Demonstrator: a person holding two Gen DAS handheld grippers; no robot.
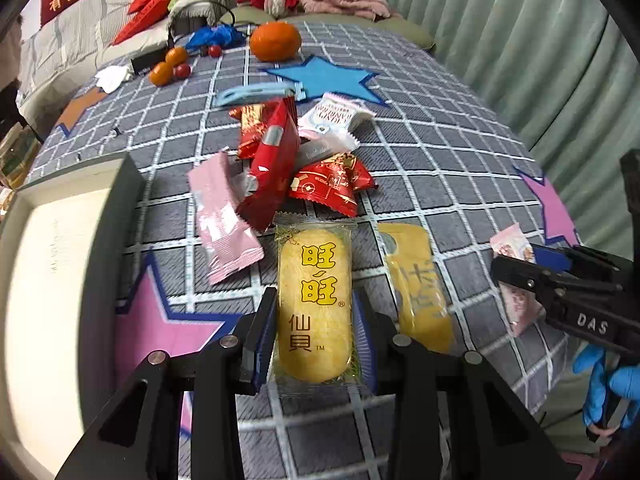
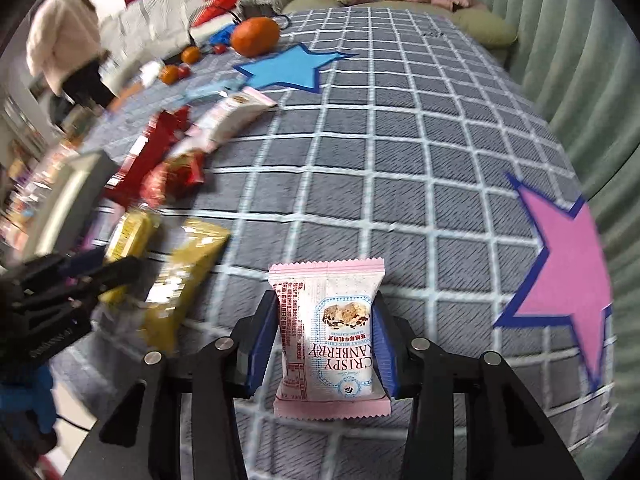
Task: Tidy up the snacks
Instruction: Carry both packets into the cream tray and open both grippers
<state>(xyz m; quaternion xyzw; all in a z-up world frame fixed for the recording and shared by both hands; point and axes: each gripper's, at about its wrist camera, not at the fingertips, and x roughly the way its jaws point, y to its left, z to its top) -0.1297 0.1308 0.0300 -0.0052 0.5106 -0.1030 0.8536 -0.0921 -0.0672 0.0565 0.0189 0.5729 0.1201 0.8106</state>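
My left gripper (image 1: 315,300) is shut on a yellow rice cracker packet (image 1: 314,256), its blue pads pressing the packet's long sides over the checked tablecloth (image 1: 440,168). A second yellow packet (image 1: 420,288) lies just to its right. My right gripper (image 2: 324,308) is shut on a pink-and-white cranberry crisp packet (image 2: 326,340), held upright between the pads. In the left wrist view the right gripper (image 1: 516,276) shows at the right edge with that pink packet (image 1: 516,308). The right wrist view shows the left gripper (image 2: 120,276) blurred at the left.
A pile of red (image 1: 276,168), pink (image 1: 224,224) and white (image 1: 336,116) snack packets lies ahead. A dark-rimmed white box (image 1: 116,208) stands at the left. Oranges (image 1: 275,40), a blue clip (image 1: 256,94) and small fruit sit at the far edge. A person (image 2: 64,40) stands beyond.
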